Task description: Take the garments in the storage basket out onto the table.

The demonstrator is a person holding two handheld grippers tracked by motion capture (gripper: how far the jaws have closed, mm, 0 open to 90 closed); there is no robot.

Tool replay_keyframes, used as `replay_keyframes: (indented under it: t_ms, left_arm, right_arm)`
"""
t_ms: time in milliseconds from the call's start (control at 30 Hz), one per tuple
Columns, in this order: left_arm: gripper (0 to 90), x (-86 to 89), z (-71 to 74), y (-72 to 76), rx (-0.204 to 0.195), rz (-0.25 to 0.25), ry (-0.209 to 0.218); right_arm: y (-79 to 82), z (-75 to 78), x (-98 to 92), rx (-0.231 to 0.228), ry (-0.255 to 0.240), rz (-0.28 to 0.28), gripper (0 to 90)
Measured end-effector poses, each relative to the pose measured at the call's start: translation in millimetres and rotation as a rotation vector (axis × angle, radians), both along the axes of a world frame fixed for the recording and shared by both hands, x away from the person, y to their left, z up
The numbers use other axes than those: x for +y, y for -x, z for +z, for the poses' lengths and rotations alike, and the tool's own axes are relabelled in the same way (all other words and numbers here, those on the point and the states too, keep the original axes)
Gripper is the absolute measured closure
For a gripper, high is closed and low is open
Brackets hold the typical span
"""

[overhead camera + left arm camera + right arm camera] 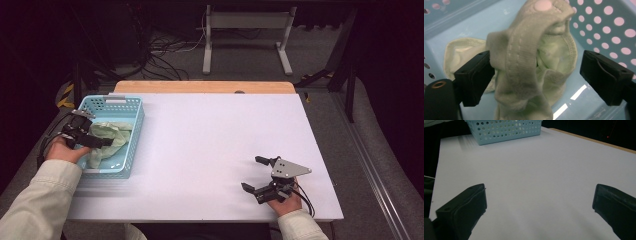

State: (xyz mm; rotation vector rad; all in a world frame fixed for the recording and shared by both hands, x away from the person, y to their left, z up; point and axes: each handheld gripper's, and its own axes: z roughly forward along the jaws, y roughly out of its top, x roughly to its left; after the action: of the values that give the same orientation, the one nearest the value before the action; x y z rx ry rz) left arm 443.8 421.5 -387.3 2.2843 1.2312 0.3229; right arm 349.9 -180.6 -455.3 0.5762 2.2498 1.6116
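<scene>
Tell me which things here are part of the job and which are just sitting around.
Part of the job: pale green cloth, light blue basket holding it, left gripper open around the cloth.

Not in use: right gripper open over the bare white table, white frame on the floor behind.

A basket (131,131) stands on the table (210,145) at its left edge, with a cloth (111,135) lying inside it. The left gripper (102,142) reaches into the basket over the cloth. The right gripper (255,175) rests on the table near the front right corner, well apart from the basket.
</scene>
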Motion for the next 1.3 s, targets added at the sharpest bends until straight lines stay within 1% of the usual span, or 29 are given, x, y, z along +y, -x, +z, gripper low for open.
replay_keyframes:
  t_ms: [33, 100, 133, 167, 233, 267, 367, 400, 433, 467, 567, 600, 633, 767, 833, 933, 967, 1000, 1067, 1100, 1133, 1233, 1300]
  left_arm:
    - [18.4, -0.3, -1.0, -0.3, 0.009, -0.001, -0.006]
    - [22.4, -0.1, -1.8, -0.7, 0.016, -0.006, -0.006]
    - [24.7, -0.1, -1.8, -0.7, 0.016, -0.006, -0.006]
    - [24.7, 0.0, -1.9, -0.9, 0.016, -0.006, -0.008]
    - [29.6, 0.4, -1.9, -1.0, 0.017, -0.008, -0.007]
    - [36.6, 0.8, -1.6, -1.0, 0.021, -0.011, -0.005]
    - [46.4, 1.4, -1.2, -0.8, 0.022, -0.012, -0.004]
    - [46.4, 1.9, -0.7, -0.4, 0.021, -0.010, -0.004]
    - [52.8, 2.3, -0.4, -0.2, 0.020, -0.011, 0.000]
    - [62.5, 2.8, 0.0, -0.1, 0.019, -0.013, 0.002]
    - [75.4, 3.5, 1.9, 0.8, 0.012, -0.007, 0.005]
    - [75.4, 3.7, 3.0, 1.4, 0.003, -0.004, 0.007]
    - [80.5, 4.1, 4.6, 2.3, -0.009, 0.002, 0.012]
    - [84.9, 5.8, 8.8, 4.1, -0.042, 0.021, 0.024]
    - [85.4, 6.2, 9.6, 4.5, -0.046, 0.023, 0.032]
    - [85.6, 7.6, 13.6, 5.9, -0.073, 0.032, 0.058]
    - [85.6, 7.9, 16.3, 7.1, -0.093, 0.037, 0.069]
    - [85.5, 7.9, 16.3, 7.1, -0.093, 0.037, 0.069]
    - [85.5, 8.5, 19.3, 8.4, -0.125, 0.055, 0.070]
    - [85.5, 9.2, 20.5, 8.8, -0.135, 0.061, 0.078]
    - [85.5, 10.5, 22.5, 9.8, -0.154, 0.072, 0.095]
    - [85.6, 12.3, 26.6, 12.3, -0.184, 0.090, 0.127]
    - [85.6, 13.8, 29.5, 13.8, -0.209, 0.094, 0.136]
  right_arm:
    - [0.0, 0.0, 0.0, 0.001, 0.000, 0.000, 0.1]
    - [0.0, 0.0, 0.0, 0.001, 0.000, -0.001, 0.1]
    - [0.0, 0.0, 0.0, 0.001, 0.000, -0.001, 0.1]
    - [-0.1, 0.0, 0.0, 0.000, 0.000, -0.001, 0.1]
    - [-0.1, 0.0, -0.1, 0.001, 0.000, -0.001, 0.1]
    - [-0.1, 0.0, 0.0, 0.001, 0.001, -0.001, 0.1]
    - [-0.1, -0.1, 0.0, 0.002, 0.001, -0.001, 0.1]
    - [-0.2, -0.1, 0.0, 0.002, 0.001, 0.000, 0.1]
    - [-0.2, -0.1, 0.0, 0.002, 0.001, -0.001, 0.1]
    - [-0.2, -0.1, 0.0, 0.003, 0.000, -0.001, 0.1]
    - [-0.2, -0.1, -0.1, 0.002, 0.000, -0.001, 0.1]
    - [-0.2, -0.1, -0.1, 0.003, 0.001, -0.001, 0.1]
    - [-0.2, 0.0, -0.1, 0.002, 0.000, -0.001, 0.1]
    - [-0.2, 0.0, -0.1, 0.003, 0.000, -0.001, 0.1]
    - [-0.2, 0.0, -0.1, 0.002, 0.000, -0.001, 0.1]
    - [-0.2, -0.1, 0.0, 0.002, 0.000, 0.000, 0.1]
    - [-0.2, -0.1, 0.0, 0.003, 0.000, 0.000, 0.1]
    - [-0.2, -0.1, 0.0, 0.003, 0.000, 0.000, 0.1]
    - [-0.2, 0.0, 0.0, 0.002, 0.000, -0.001, 0.1]
    - [-0.2, -0.1, 0.0, 0.003, 0.000, 0.000, 0.1]
    - [-0.2, -0.1, 0.0, 0.003, 0.001, 0.000, 0.1]
    - [-0.2, 0.0, 0.0, 0.002, 0.000, 0.000, 0.1]
    - [-0.2, 0.0, -0.1, 0.002, 0.000, 0.000, 0.1]
